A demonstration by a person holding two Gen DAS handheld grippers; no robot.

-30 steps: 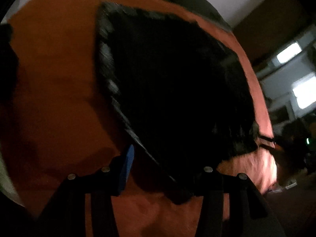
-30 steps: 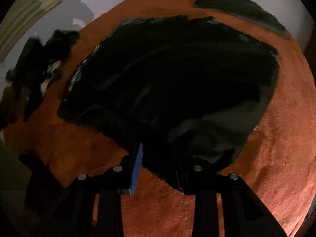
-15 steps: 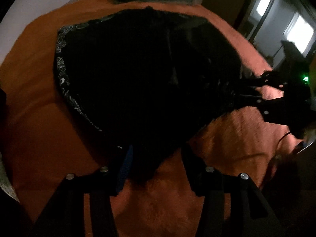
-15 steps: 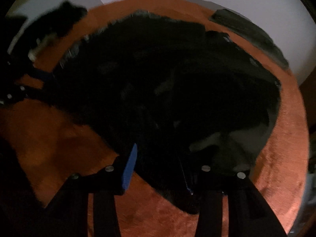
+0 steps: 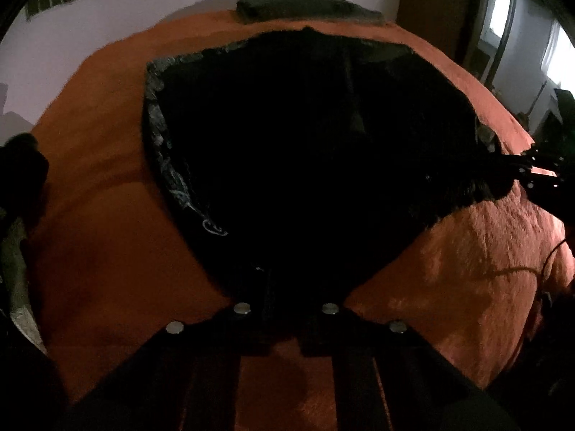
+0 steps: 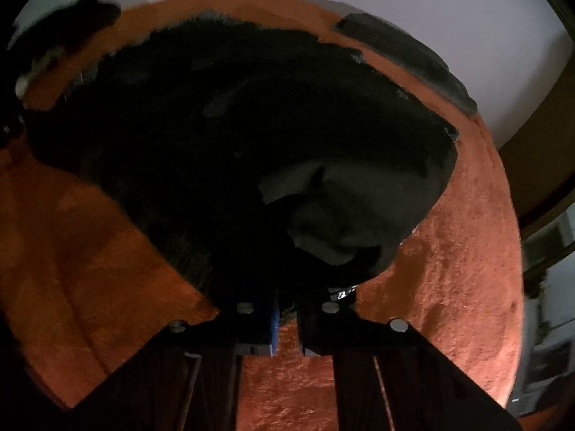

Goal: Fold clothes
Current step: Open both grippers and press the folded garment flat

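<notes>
Now I have both tongs clamped on the near edge of the black garment (image 5: 316,151), which lies spread across the middle of the bed, on its orange blanket (image 5: 100,237). My left tongs (image 5: 285,298) have their jaws closing, almost together, with a point of the dark cloth pinched between them. My right tongs (image 6: 285,309) are drawn in just as tight, and a fold of the same garment sits between the blue-edged pads. From the left camera I can see the right tongs at the garment's right edge, gripping it there, near the right side of the bed. The garment's left edge shows a pale patterned trim (image 5: 158,136). Its grey lining (image 6: 359,208) is turned up near my right tongs. A dark pillow (image 5: 305,5) lies at the far edge of the bed against the white wall (image 5: 143,0). Another dark heap of cloth (image 6: 68,32) sits at the far left corner of the bed.
</notes>
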